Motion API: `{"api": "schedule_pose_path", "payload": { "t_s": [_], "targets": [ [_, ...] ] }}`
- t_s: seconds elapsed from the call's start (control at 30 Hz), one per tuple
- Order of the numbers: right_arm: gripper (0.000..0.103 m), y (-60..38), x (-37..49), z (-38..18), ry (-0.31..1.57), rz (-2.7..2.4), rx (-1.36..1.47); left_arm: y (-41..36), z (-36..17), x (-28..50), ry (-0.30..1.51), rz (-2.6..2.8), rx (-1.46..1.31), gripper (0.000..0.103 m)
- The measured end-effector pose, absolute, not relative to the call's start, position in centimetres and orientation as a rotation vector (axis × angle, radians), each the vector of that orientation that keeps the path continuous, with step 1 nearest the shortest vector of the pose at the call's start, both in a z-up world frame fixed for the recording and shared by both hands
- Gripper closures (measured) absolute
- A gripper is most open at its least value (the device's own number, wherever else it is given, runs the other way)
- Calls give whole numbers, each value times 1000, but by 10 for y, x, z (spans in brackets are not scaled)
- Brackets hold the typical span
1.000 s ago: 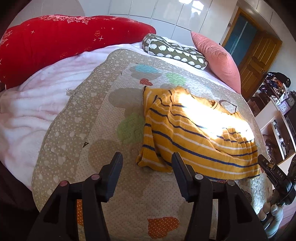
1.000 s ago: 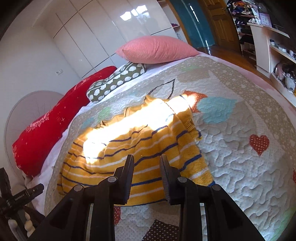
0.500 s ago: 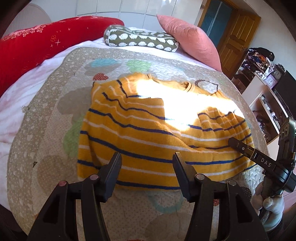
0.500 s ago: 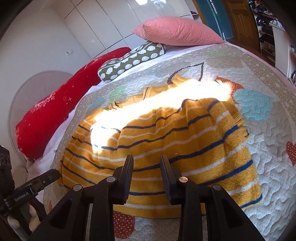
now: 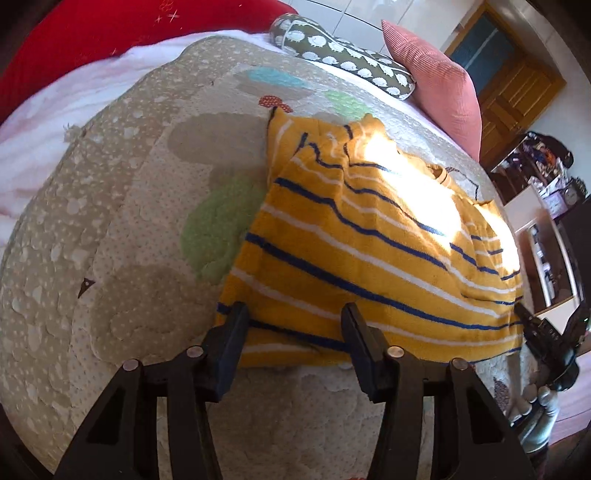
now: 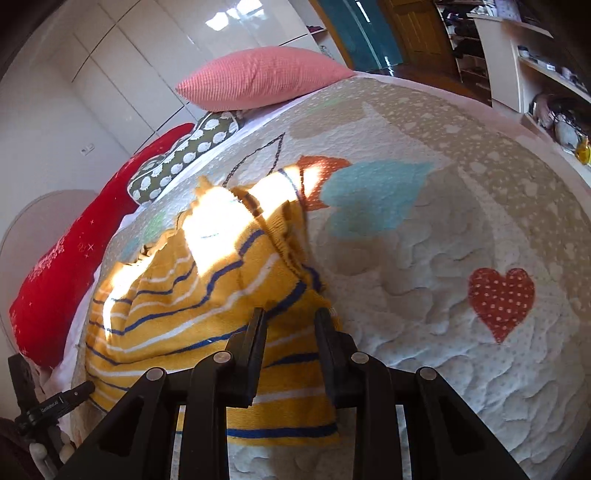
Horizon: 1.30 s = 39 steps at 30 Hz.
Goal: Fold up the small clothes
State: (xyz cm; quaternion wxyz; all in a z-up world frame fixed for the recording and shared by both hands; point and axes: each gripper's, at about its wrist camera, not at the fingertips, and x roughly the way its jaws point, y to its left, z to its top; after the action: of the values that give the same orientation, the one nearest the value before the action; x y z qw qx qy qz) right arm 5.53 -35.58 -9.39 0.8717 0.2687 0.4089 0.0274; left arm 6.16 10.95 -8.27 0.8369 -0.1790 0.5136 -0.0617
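Observation:
A small yellow sweater (image 5: 369,243) with blue and white stripes lies on the patchwork quilt (image 5: 122,221), a bright sun patch across it. My left gripper (image 5: 293,317) is open, its fingers over the sweater's near left hem corner. The other gripper's black body (image 5: 546,339) shows at the sweater's right end. In the right wrist view the sweater (image 6: 192,302) lies bunched to the left and my right gripper (image 6: 290,321) is open with a narrow gap, fingers over its near right edge. Neither gripper holds cloth.
A red bolster (image 5: 110,29), a green patterned cushion (image 5: 340,55) and a pink pillow (image 5: 439,92) line the far side of the bed. A wooden door (image 5: 517,96) and shelves (image 6: 535,74) stand beyond. The quilt (image 6: 461,258) stretches to the sweater's right.
Both grippers have shifted outward toward the sweater's ends: the left view now centres on the left hem corner, the right view on the right edge. Both jaws stay open.

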Motion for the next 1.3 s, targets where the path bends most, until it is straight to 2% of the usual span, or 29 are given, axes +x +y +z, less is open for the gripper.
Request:
{"api": "schedule_pose_path", "payload": {
  "t_s": [0.07, 0.2, 0.27, 0.33, 0.37, 0.4, 0.53, 0.7, 0.93, 1.0, 1.07, 1.13, 1.2, 1.3],
  "targets": [
    [65, -369, 50, -94, 864, -33, 544, 122, -79, 62, 1085, -96, -385, 61],
    [65, -393, 35, -85, 836, -116, 571, 141, -64, 62, 1046, -4, -358, 59],
    [65, -395, 26, -75, 805, -112, 580, 150, -59, 68, 1042, -34, -420, 55],
    [60, -384, 21, -62, 789, -68, 557, 151, -56, 80, 1045, -58, -442, 49],
    [60, -373, 20, -55, 784, -33, 535, 149, -55, 88, 1050, -82, -441, 41],
    [60, -358, 21, -47, 781, 11, 503, 144, -56, 98, 1061, -105, -431, 39],
    [57, -274, 29, -24, 792, 235, 339, 114, -63, 134, 1114, -195, -297, 38],
    [54, -163, 38, -25, 830, 465, 126, 85, -74, 176, 1166, -240, -133, 38],
    [54, -52, 44, -47, 833, 629, -156, 94, -91, 235, 1250, -331, -199, 38],
    [53, -27, 44, -58, 839, 655, -251, 92, -96, 242, 1273, -392, -202, 33],
    [52, -5, 41, -69, 832, 669, -356, 92, -97, 245, 1284, -455, -213, 22],
    [50, 13, 37, -77, 803, 658, -460, 92, -97, 248, 1294, -516, -233, 16],
    [44, 26, 32, -82, 771, 664, -522, 96, -99, 252, 1298, -552, -267, 16],
    [44, 42, 23, -84, 734, 684, -582, 106, -100, 256, 1307, -582, -351, 16]
  ]
}}
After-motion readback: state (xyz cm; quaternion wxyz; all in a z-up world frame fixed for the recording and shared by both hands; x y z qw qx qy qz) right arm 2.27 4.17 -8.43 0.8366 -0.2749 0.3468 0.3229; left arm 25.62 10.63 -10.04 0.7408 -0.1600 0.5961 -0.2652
